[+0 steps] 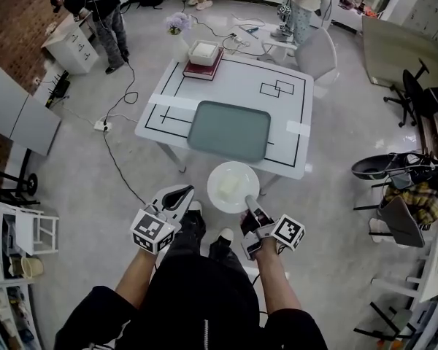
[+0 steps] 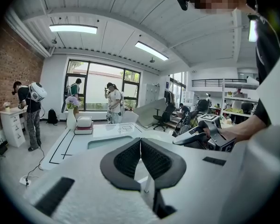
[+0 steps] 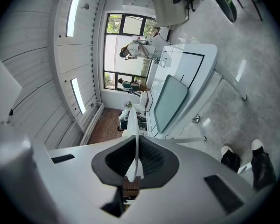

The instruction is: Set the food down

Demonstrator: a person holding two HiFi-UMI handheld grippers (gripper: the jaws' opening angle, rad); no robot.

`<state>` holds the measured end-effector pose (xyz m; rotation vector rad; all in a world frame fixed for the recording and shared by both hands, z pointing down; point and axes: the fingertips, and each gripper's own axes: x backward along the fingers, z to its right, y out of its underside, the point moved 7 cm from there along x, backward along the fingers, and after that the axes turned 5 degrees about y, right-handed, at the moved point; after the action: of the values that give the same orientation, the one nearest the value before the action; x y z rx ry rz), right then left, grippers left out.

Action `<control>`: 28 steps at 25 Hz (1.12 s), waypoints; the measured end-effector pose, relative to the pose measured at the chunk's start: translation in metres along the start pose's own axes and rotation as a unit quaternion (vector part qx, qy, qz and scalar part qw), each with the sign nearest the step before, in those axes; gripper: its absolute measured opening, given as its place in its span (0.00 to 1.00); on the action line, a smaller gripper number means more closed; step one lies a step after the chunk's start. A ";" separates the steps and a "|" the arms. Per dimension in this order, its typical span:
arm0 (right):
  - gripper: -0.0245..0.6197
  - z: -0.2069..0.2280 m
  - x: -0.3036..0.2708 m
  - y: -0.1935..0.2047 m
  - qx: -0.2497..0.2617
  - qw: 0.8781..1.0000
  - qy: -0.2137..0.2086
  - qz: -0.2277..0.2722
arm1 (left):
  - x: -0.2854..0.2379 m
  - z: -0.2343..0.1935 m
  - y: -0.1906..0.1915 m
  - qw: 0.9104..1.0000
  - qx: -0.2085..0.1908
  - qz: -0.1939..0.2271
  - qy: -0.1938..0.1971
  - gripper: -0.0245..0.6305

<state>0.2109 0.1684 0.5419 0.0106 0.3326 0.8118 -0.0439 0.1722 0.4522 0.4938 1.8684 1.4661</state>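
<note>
A round white plate point(image 1: 233, 187) with a pale block of food point(image 1: 229, 186) on it hangs in the air just before the white table's point(image 1: 226, 79) near edge. My right gripper point(image 1: 250, 201) is shut on the plate's near rim. In the right gripper view the plate point(image 3: 132, 125) shows edge-on between the jaws of my right gripper point(image 3: 136, 161). My left gripper point(image 1: 180, 192) is left of the plate, apart from it, shut with nothing in it point(image 2: 141, 147). A grey-green tray point(image 1: 230, 130) lies bare on the table's near half.
A dark red book with a white box point(image 1: 204, 52) on it and a vase of flowers point(image 1: 178, 29) stand at the table's far left corner. A white chair point(image 1: 317, 53) is at the far right. Cables point(image 1: 117, 122) lie on the floor to the left. People stand beyond the table.
</note>
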 end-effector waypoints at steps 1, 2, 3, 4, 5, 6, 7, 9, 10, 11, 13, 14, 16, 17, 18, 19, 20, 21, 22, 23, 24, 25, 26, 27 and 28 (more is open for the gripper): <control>0.07 0.000 -0.001 -0.002 -0.001 1.000 -0.003 0.001 | -0.003 0.000 -0.002 1.000 -0.001 -0.001 0.001 0.05; 0.07 -0.001 -0.001 -0.005 -0.002 1.000 -0.005 0.001 | -0.006 -0.001 -0.003 1.000 -0.001 -0.002 0.002 0.05; 0.07 -0.001 -0.001 -0.007 -0.001 1.000 -0.002 0.002 | -0.009 -0.002 -0.004 1.000 -0.001 -0.003 0.003 0.05; 0.07 0.000 0.000 -0.009 0.002 1.000 0.007 0.002 | -0.012 -0.003 -0.004 1.000 0.000 -0.004 0.004 0.05; 0.07 0.001 0.001 -0.011 0.005 1.000 0.013 0.003 | -0.015 -0.004 -0.005 1.000 0.001 -0.005 0.006 0.05; 0.07 0.000 0.002 -0.013 0.005 1.000 0.013 0.004 | -0.018 -0.004 -0.005 1.000 0.003 -0.006 0.007 0.05; 0.07 0.000 0.003 -0.015 0.003 1.000 0.011 0.005 | -0.021 -0.005 -0.005 1.000 0.003 -0.007 0.009 0.05; 0.07 0.001 0.003 -0.020 -0.001 1.000 0.010 0.008 | -0.029 -0.008 -0.007 1.000 0.000 -0.005 0.013 0.05; 0.07 0.001 0.001 -0.023 -0.002 1.000 0.011 0.010 | -0.033 -0.011 -0.009 1.000 -0.001 -0.003 0.015 0.05; 0.07 0.002 0.000 -0.025 -0.002 1.000 0.016 0.011 | -0.037 -0.014 -0.011 1.000 -0.001 -0.002 0.018 0.05; 0.07 0.001 -0.005 -0.027 -0.002 1.000 0.017 0.013 | -0.043 -0.021 -0.011 1.000 -0.001 -0.003 0.023 0.05; 0.07 0.000 -0.009 -0.028 -0.001 1.000 0.013 0.014 | -0.046 -0.025 -0.011 1.000 0.000 -0.004 0.025 0.05; 0.07 -0.002 -0.018 -0.031 0.002 1.000 0.011 0.013 | -0.051 -0.034 -0.011 1.000 0.006 -0.003 0.027 0.05; 0.07 0.000 -0.022 -0.034 0.004 1.000 0.017 0.013 | -0.054 -0.039 -0.011 1.000 0.009 -0.001 0.028 0.05; 0.07 0.001 -0.026 -0.036 0.005 1.000 0.024 0.013 | -0.057 -0.044 -0.011 1.000 0.012 0.000 0.029 0.05; 0.07 0.001 -0.030 -0.038 0.005 0.999 0.028 0.014 | -0.059 -0.049 -0.011 0.999 0.014 0.001 0.030 0.05; 0.07 0.000 -0.036 -0.039 0.005 0.999 0.030 0.015 | -0.060 -0.055 -0.011 0.999 0.017 0.001 0.030 0.05; 0.07 -0.002 -0.042 -0.040 0.006 0.999 0.031 0.015 | -0.061 -0.062 -0.011 0.999 0.020 0.001 0.030 0.05; 0.07 -0.004 -0.049 -0.041 0.006 0.999 0.032 0.016 | -0.062 -0.071 -0.012 0.999 0.021 0.001 0.030 0.05; 0.07 -0.005 -0.057 -0.042 0.006 0.999 0.035 0.016 | -0.064 -0.080 -0.012 0.999 0.022 0.001 0.031 0.05; 0.07 -0.006 -0.065 -0.043 0.006 0.999 0.040 0.017 | -0.066 -0.089 -0.011 0.999 0.021 0.000 0.032 0.05; 0.07 -0.007 -0.073 -0.044 0.007 0.999 0.045 0.018 | -0.069 -0.098 -0.010 0.999 0.019 -0.001 0.034 0.05; 0.07 -0.008 -0.082 -0.045 0.007 0.999 0.047 0.019 | -0.072 -0.107 -0.009 0.999 0.017 -0.003 0.037 0.05; 0.07 -0.009 -0.089 -0.046 0.007 0.999 0.048 0.020 | -0.074 -0.114 -0.008 0.999 0.014 -0.005 0.040 0.05; 0.07 -0.010 -0.094 -0.047 0.006 0.999 0.049 0.021 | -0.076 -0.119 -0.007 0.999 0.012 -0.007 0.042 0.05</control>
<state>0.1808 0.0678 0.5533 -0.0106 0.4313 0.8544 -0.0771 0.0377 0.4810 0.4352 1.9532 1.4784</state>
